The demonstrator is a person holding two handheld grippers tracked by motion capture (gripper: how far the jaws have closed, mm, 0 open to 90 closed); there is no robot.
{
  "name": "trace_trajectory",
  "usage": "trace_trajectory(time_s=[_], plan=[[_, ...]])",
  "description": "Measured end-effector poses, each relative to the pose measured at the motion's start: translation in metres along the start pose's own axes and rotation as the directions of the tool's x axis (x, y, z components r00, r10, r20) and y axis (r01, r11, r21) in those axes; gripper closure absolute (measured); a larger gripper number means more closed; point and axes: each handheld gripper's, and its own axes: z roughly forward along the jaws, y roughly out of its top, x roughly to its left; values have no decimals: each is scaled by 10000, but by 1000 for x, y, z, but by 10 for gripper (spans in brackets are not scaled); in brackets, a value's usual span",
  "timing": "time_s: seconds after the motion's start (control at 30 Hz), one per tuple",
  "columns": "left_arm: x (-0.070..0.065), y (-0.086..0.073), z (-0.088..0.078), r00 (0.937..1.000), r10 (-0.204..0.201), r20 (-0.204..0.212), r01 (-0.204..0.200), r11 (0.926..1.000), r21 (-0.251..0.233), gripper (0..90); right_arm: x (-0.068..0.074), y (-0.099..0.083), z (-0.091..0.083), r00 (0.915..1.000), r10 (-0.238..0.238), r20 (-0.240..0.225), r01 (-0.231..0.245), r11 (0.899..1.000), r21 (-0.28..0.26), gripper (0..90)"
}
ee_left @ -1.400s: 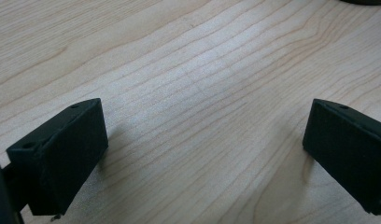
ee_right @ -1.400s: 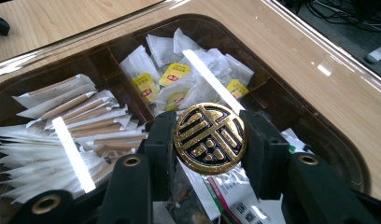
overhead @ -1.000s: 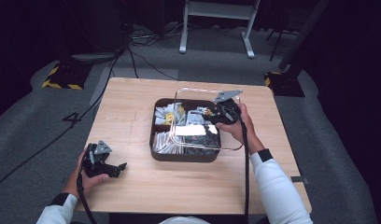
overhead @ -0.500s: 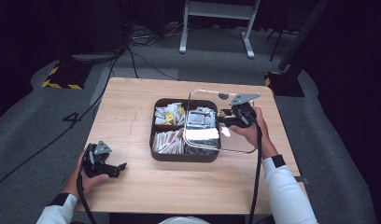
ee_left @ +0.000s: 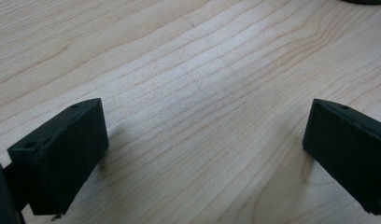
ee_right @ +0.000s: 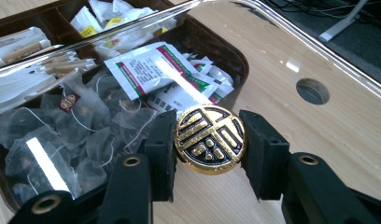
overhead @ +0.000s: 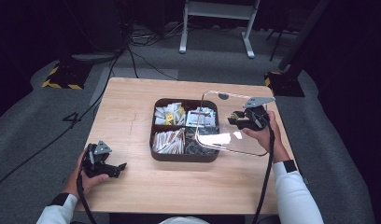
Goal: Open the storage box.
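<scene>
Your right gripper (ee_right: 209,154) grips the gold knob (ee_right: 210,139) of the clear lid (overhead: 235,122), held right of centre beside the box (overhead: 185,156); next, set it down flat, while your left gripper (overhead: 115,167) gapes idle.

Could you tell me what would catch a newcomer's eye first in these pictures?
Most striking is the gold and black knob clamped between the right gripper's jaws, carrying a clear lid at the right side of the brown compartment tray. The tray sits mid-table, packed with tea bags and sachets. The left gripper rests open near the table's front left corner.
</scene>
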Motion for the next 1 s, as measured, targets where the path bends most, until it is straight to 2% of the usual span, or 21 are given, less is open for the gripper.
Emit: trace_trajectory(time_s=[0.43,1.0], plan=[[0,0,0,10000,-1,2,1,10000,-1,4,-15,-21,-12,9988,382,322,-385,9992,84,587],[0,0,0,10000,5,1,-5,10000,1,4,-37,-53,-25,9923,981,752,-999,9948,213,587]])
